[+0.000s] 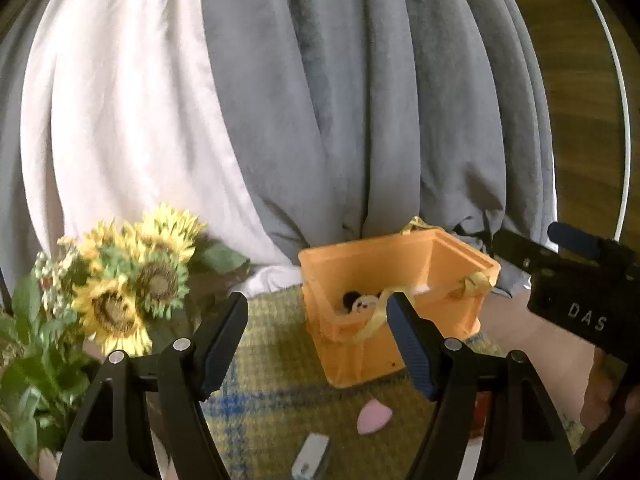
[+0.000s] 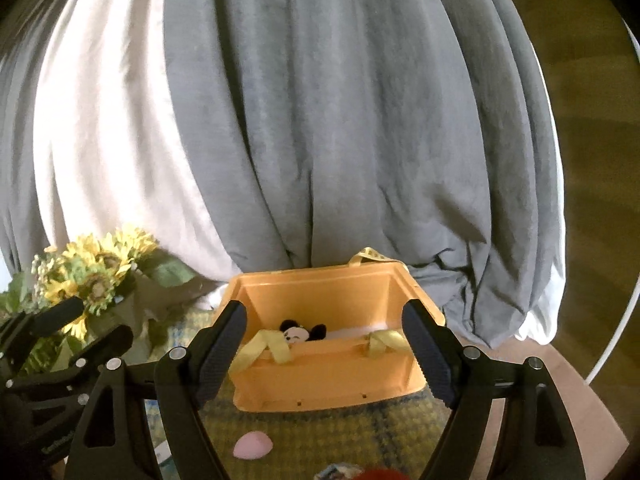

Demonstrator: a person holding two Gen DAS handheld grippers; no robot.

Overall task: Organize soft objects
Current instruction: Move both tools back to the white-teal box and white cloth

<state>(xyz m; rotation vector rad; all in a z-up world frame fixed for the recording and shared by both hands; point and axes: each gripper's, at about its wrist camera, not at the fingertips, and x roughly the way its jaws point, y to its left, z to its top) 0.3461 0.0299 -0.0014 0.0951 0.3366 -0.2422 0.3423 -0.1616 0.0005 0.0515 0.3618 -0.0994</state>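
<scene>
An orange storage box (image 1: 360, 356) with yellow ribbon handles stands on a yellow-and-blue checked mat (image 1: 276, 384). It also shows in the right wrist view (image 2: 332, 376). A black-and-white plush toy (image 1: 362, 303) lies inside the box, also in the right wrist view (image 2: 301, 332). A pink egg-shaped sponge (image 1: 374, 416) lies on the mat in front of the box, also in the right wrist view (image 2: 253, 445). My left gripper (image 1: 318, 340) is open and empty above the mat. My right gripper (image 2: 324, 350) is open and empty, facing the box.
A sunflower bunch (image 1: 120, 284) stands at the left. Grey and white curtains (image 1: 320, 100) hang behind the box. A small white-grey object (image 1: 312, 456) lies on the mat near the front. A red thing (image 2: 376, 474) peeks in at the bottom edge.
</scene>
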